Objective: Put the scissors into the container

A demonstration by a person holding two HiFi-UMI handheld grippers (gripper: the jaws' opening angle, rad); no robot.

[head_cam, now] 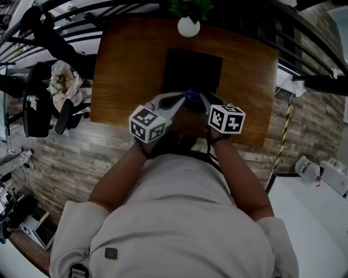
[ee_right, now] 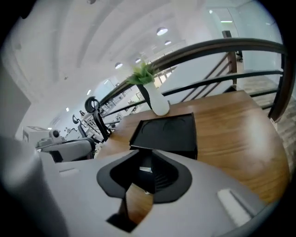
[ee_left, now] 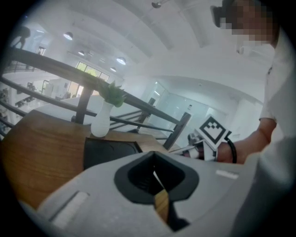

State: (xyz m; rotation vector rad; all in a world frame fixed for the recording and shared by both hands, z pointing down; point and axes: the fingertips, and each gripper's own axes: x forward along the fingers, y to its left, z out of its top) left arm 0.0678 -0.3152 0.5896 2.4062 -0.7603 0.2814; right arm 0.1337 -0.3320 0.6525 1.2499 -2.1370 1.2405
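Note:
The scissors show only as a blue handle (head_cam: pixel 192 94), held above the near edge of the black container (head_cam: pixel 193 64), right where both gripper tips meet. My left gripper (head_cam: pixel 182 101) comes in from the left. In its own view the left gripper (ee_left: pixel 156 181) has its jaws nearly together on a thin pale edge. From the right, my right gripper (head_cam: pixel 202 101) reaches the same spot. In the right gripper view the right gripper (ee_right: pixel 145 178) stands narrow, with a dark piece with a silver tip (ee_right: pixel 145 169) between its pads. The container (ee_right: pixel 166 132) lies open just ahead.
A white vase with a green plant (head_cam: pixel 188 26) stands at the far table edge behind the container. The wooden table (head_cam: pixel 125 70) is bounded by black railings (head_cam: pixel 65 16) at the back. A black chair with bags (head_cam: pixel 41 98) stands on the floor to the left.

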